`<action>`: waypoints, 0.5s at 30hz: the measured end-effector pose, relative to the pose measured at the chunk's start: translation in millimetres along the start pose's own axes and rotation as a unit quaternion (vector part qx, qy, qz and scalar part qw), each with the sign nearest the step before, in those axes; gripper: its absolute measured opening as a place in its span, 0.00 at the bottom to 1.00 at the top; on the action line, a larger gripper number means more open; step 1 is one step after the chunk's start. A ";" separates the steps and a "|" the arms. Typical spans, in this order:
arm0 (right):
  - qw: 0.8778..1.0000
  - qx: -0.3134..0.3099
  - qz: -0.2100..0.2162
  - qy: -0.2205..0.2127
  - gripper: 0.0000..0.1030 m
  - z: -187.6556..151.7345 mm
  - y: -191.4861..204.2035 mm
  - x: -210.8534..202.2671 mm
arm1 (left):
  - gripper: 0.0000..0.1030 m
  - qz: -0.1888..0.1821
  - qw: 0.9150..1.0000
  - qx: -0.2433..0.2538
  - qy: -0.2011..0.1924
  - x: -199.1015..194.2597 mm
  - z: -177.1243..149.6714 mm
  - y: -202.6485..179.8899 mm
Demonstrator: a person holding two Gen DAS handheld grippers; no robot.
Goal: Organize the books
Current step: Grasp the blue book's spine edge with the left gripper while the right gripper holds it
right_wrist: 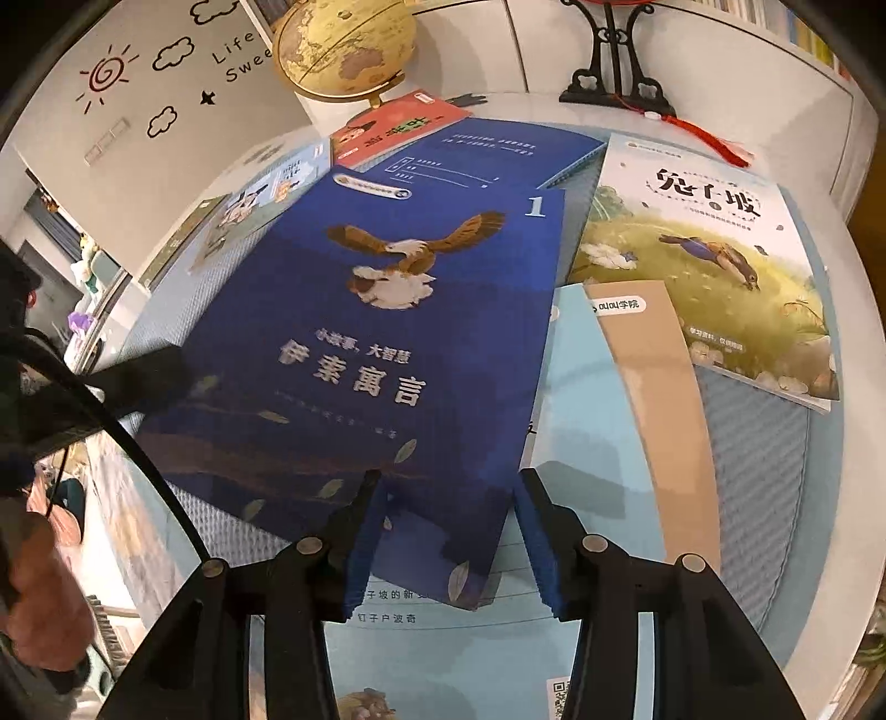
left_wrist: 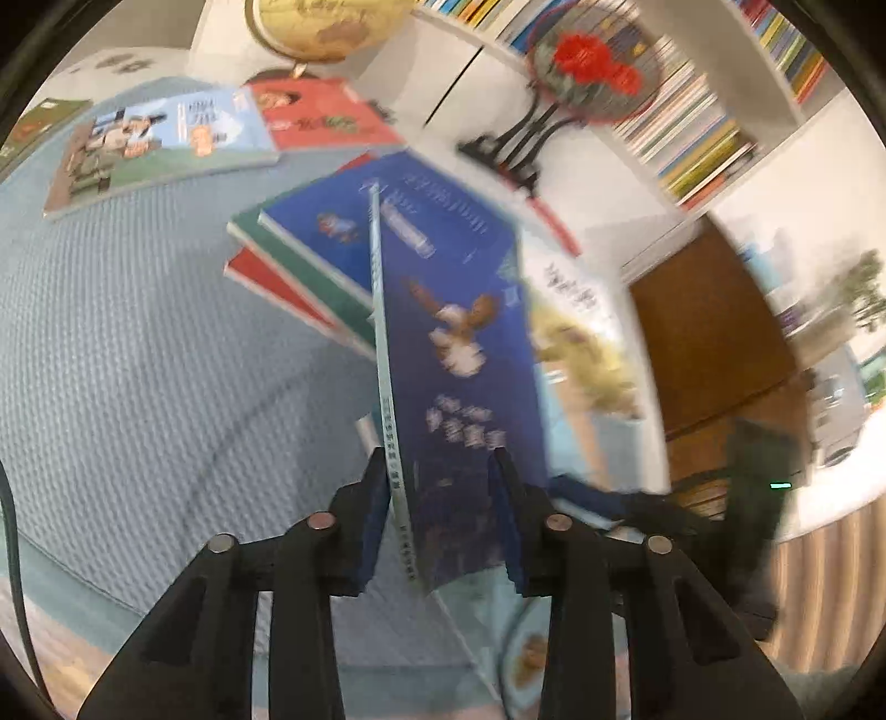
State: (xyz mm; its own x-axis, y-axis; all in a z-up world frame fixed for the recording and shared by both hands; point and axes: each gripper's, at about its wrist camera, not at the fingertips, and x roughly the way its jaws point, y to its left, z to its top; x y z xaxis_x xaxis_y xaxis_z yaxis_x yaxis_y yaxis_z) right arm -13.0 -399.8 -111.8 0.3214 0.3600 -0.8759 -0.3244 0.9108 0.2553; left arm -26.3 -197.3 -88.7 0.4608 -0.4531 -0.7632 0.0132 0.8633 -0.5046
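A dark blue book with an eagle on its cover (left_wrist: 459,332) stands tilted on edge between my left gripper's (left_wrist: 437,459) fingers, spine against the left pad (left_wrist: 376,498). The gripper is shut on it. In the right wrist view the same book (right_wrist: 387,310) is raised at its left edge, where the blurred left gripper (right_wrist: 149,371) holds it. My right gripper (right_wrist: 448,482) is open over the book's near right corner. Its left finger lies over the cover, its right finger beside the edge. Behind it a stack of blue, green and red books (left_wrist: 310,243) lies flat.
On the blue knitted mat (left_wrist: 138,332) lie a meadow-cover book (right_wrist: 709,266), a light blue book with a tan strip (right_wrist: 598,415), a red book (right_wrist: 404,127) and a cartoon book (left_wrist: 155,144). At the back stand a globe (right_wrist: 343,50), a fan stand (right_wrist: 614,66) and bookshelves (left_wrist: 692,127).
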 end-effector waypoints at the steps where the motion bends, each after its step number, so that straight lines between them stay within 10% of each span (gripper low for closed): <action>1: 1.000 -0.003 -0.002 0.000 0.47 -0.4 1.9 0.1 | 0.19 -0.001 1.000 -0.002 0.010 7.0 -0.5 1.9; 7: 1.000 -0.002 0.004 0.011 0.53 -0.4 3.5 -1.0 | 0.11 -0.035 0.998 -0.047 0.022 26.7 0.9 4.3; 15: 0.964 0.197 0.179 0.026 0.72 -0.7 -72.2 -7.1 | 0.10 -0.168 0.975 -0.140 0.027 13.8 13.4 15.4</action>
State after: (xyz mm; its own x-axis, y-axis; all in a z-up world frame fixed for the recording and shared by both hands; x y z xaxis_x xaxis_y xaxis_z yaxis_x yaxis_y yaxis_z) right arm 7.5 -468.3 -124.3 0.2040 0.6644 -0.7190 -0.0403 0.7395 0.6720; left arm -7.9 -187.4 -101.7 0.4247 -0.7180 -0.5514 -0.0911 0.5721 -0.8151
